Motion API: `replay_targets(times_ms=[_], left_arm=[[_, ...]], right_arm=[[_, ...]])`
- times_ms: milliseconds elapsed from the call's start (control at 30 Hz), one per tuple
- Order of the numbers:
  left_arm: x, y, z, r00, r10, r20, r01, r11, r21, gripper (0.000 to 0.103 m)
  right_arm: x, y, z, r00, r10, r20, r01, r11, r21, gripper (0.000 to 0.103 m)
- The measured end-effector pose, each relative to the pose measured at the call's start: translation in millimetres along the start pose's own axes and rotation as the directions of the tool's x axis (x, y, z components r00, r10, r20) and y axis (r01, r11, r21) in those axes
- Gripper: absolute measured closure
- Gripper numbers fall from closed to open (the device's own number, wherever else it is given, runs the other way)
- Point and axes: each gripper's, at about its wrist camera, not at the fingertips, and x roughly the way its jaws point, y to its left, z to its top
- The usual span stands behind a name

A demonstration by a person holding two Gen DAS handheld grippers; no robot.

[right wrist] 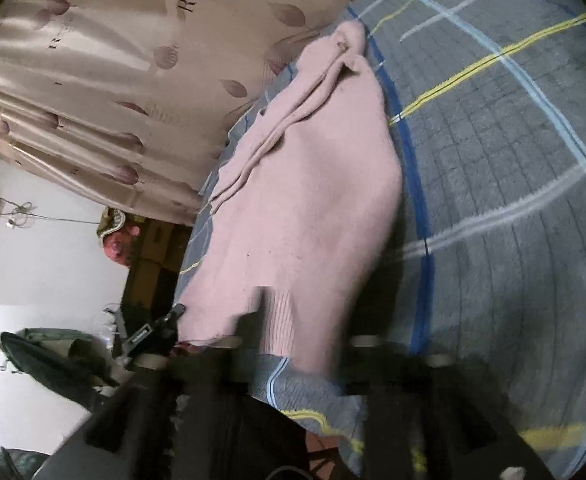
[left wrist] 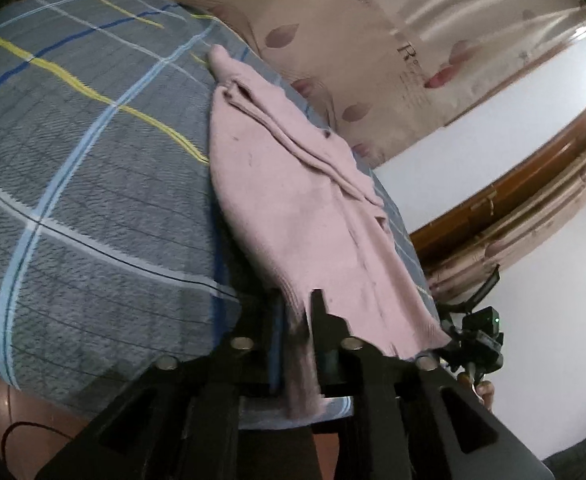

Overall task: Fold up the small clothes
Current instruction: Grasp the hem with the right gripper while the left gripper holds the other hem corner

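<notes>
A small pink knit garment (left wrist: pixel 293 200) lies partly folded on a grey plaid bedspread (left wrist: pixel 93 160), its far end bunched near the curtain. My left gripper (left wrist: pixel 297 312) is shut on the garment's near hem, which hangs down between the fingers. In the right wrist view the same pink garment (right wrist: pixel 313 200) stretches away over the bedspread (right wrist: pixel 513 200). My right gripper (right wrist: pixel 301 320) is shut on the ribbed near hem at the other corner. The right gripper also shows in the left wrist view (left wrist: pixel 473 332), at the garment's far corner.
A beige curtain with leaf print (left wrist: pixel 373 40) hangs behind the bed. A white wall and a brown wooden door frame (left wrist: pixel 513 184) are to the right. Dark bags (right wrist: pixel 53 356) lie on the floor beside the bed. Reddish floor (left wrist: pixel 13 412) shows below the bed edge.
</notes>
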Motion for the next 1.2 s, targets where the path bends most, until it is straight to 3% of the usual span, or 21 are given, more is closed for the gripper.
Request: replay_targets(times_ms=[33, 100, 233, 300, 333, 367, 400, 433, 467, 733, 1000, 1200], left_arm=[[0.0, 2.2, 0.7, 1.0, 0.001, 0.002, -0.001, 1.0, -0.01, 0.066], [1.2, 4.7, 2.9, 1.0, 0.015, 0.006, -0.015, 1.0, -0.014, 0.05], [14.0, 5.3, 8.4, 0.999, 0.021, -0.032, -0.021, 1.0, -0.005, 0.048], [20.8, 5.4, 10.4, 0.999, 0.013, -0.047, -0.014, 1.0, -0.006, 0.048], [22.7, 4.1, 11.5, 0.999, 0.012, -0.048, -0.012, 1.0, 0.0, 0.048], [25.2, 2.5, 13.3, 0.999, 0.01, -0.05, -0.009, 1.0, 0.009, 0.048], [27.7, 3.0, 14.6, 0.998, 0.016, -0.054, -0.016, 1.0, 0.0, 0.055], [29.4, 4.9, 15.3, 0.998, 0.016, -0.057, -0.017, 1.0, -0.02, 0.089], [31.6, 7.7, 15.1, 0.997, 0.004, -0.075, -0.007, 0.999, -0.049, 0.097], [11.9, -25.1, 17.8, 0.995, -0.094, -0.015, 0.094, 0.996, 0.006, 0.098], [-6.9, -15.9, 21.9, 0.99, -0.127, 0.055, 0.128, 0.991, -0.028, 0.098], [-7.2, -18.0, 24.8, 0.988, -0.142, 0.061, 0.144, 0.989, -0.034, 0.098]], right_arm=[[1.5, -2.0, 5.2, 1.0, -0.006, -0.005, 0.006, 1.0, 0.001, 0.034], [6.9, -5.4, 16.1, 1.0, 0.0, -0.031, 0.0, 1.0, -0.001, 0.033], [17.7, -14.3, 37.8, 0.997, 0.009, -0.075, -0.008, 1.0, 0.015, 0.036], [26.6, -18.4, 43.6, 0.994, 0.002, -0.107, 0.0, 1.0, 0.022, 0.065], [30.8, -18.3, 44.7, 0.992, -0.019, -0.124, 0.02, 1.0, 0.013, 0.09], [33.4, -18.1, 44.6, 0.991, -0.048, -0.128, 0.048, 0.999, 0.0, 0.091], [33.7, -16.8, 43.2, 0.991, -0.064, -0.119, 0.063, 0.998, -0.011, 0.091], [33.6, -14.1, 41.5, 0.991, -0.066, -0.113, 0.064, 0.998, -0.021, 0.092], [30.0, -7.2, 38.3, 0.994, -0.063, -0.091, 0.059, 0.997, -0.044, 0.092], [-7.6, 23.4, 36.7, 0.995, 0.067, 0.068, -0.063, 0.997, -0.052, 0.094], [-13.1, 29.2, 30.5, 0.98, 0.149, 0.13, -0.148, 0.989, -0.015, 0.095], [-23.2, 28.8, 27.5, 0.974, 0.164, 0.157, -0.166, 0.986, 0.0, 0.095]])
